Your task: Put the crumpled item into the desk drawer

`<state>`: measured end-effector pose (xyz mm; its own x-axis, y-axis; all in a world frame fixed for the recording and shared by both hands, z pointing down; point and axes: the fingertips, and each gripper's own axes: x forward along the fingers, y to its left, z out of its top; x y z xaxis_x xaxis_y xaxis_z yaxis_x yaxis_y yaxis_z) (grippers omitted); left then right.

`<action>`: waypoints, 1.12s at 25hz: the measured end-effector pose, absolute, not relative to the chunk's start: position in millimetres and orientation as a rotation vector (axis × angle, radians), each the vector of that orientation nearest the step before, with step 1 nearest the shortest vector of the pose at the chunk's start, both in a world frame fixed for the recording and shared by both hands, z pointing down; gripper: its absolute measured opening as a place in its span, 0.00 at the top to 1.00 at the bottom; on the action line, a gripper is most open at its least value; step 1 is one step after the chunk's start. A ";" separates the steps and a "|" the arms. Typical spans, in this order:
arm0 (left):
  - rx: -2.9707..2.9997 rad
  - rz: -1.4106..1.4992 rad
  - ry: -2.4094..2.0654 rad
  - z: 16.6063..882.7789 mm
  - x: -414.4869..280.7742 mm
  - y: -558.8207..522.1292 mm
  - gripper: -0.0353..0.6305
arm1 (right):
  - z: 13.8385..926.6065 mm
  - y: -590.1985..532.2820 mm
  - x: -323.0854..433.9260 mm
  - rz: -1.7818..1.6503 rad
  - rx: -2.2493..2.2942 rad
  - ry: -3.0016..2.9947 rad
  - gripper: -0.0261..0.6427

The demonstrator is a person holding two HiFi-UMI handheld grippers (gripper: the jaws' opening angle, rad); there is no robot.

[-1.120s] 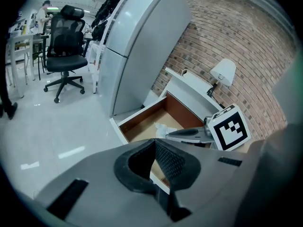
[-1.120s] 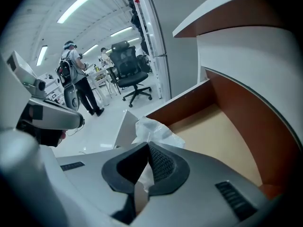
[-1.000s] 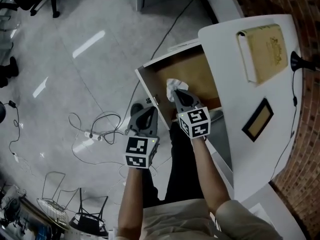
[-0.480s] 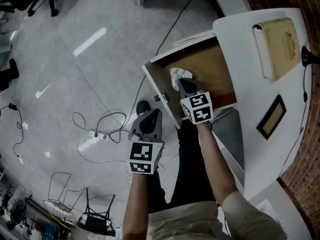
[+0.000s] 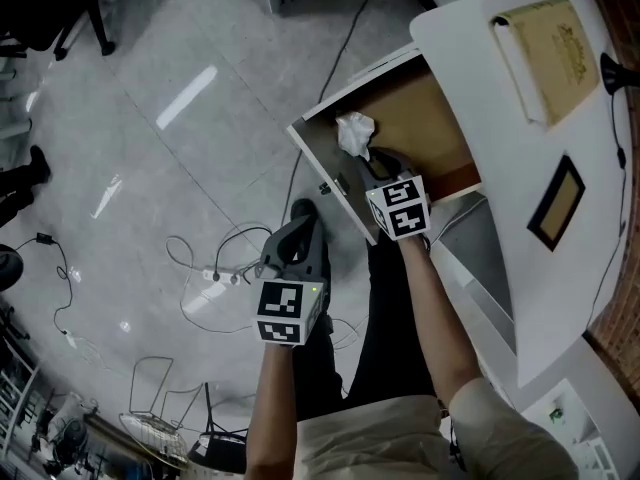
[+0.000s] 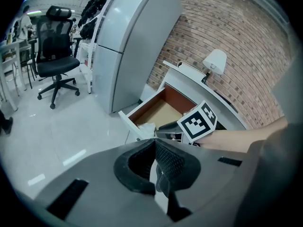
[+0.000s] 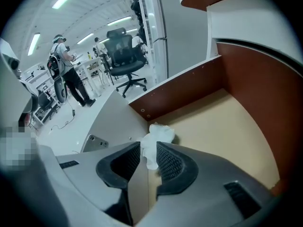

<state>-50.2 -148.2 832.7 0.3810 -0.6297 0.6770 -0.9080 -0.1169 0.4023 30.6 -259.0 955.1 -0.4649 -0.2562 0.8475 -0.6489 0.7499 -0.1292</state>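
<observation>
Opening right gripper [image 7: 148, 147] | crumpled paper [image 7: 158, 135] between jaws, lengthwise along them | left gripper [image 6: 154, 143] closed

Hand-held left gripper [image 5: 303, 226] and right gripper [image 5: 374, 158] had dark grey moulded plastic shells, wedge-shaped, tapered toward tips. Inner pads [image 7: 169, 161] were black, with fine ribbed grid texture. Each carried white cube [image 5: 288, 311] printed with black square markers. Person wore pale beige short-sleeved shirt [image 5: 370, 448] and black trousers [image 5: 385, 328].

Tan book [image 5: 548, 48] lying flat; cables [image 5: 215, 268] tangled on floor [image 5: 150, 148]; black office chair [image 6: 56, 63].
</observation>
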 end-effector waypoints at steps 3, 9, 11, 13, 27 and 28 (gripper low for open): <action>1.836 0.446 -1.340 824.3 -54.4 -146.7 0.92 | 942.4 -252.5 37.7 0.593 0.731 -2.046 0.77; 1.843 0.392 -1.359 789.8 -49.7 -151.9 0.92 | 890.7 -238.4 61.6 0.649 0.838 -2.036 0.77; 1.882 0.400 -1.340 778.3 -45.7 -150.1 0.92 | 873.1 -230.1 67.4 0.662 0.851 -2.030 0.77; 1.906 0.421 -1.332 765.7 -45.5 -147.0 0.92 | 854.4 -222.3 72.2 0.662 0.855 -2.025 0.77; 1.923 0.453 -1.353 671.8 -55.7 -117.0 0.92 | 742.7 -168.5 55.6 0.706 0.880 -2.122 0.76; 1.939 0.465 -1.359 663.1 -55.7 -117.9 0.92 | 734.8 -165.3 49.3 0.710 0.866 -2.144 0.76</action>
<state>-55.7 -117.9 663.1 0.3816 -0.6617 0.6454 -0.9184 -0.1926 0.3456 49.3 -165.3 734.8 -0.5255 -0.3609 0.7704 -0.7494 0.6251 -0.2184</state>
